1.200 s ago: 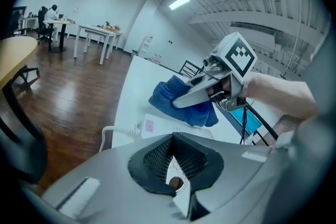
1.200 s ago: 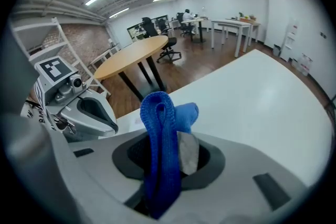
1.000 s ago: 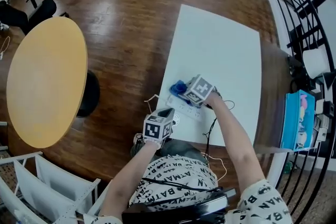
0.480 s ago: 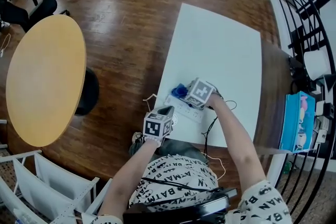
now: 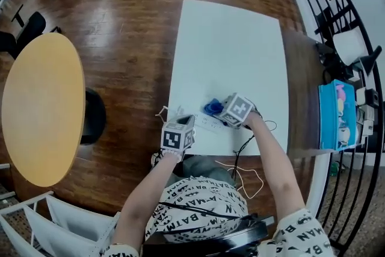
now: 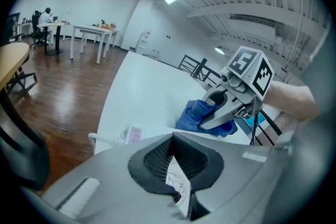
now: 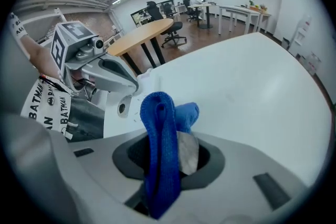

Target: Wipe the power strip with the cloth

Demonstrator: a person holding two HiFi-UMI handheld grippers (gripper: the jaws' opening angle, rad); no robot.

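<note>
Person's left gripper (image 5: 189, 124) clamped on left end of white plastic power strip (image 5: 209, 124), long axis running rightward along white table (image 5: 228, 45) near edge toward right gripper (image 7: 169, 161), nearer, pinching folded blue cloth (image 7: 160, 128) just beside strip.

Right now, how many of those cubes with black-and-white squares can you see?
2. The left cube rides the left gripper, which clamps the power strip; the right cube rides the right gripper, whose jaws pinch the blue cloth. None seems hidden.
</note>
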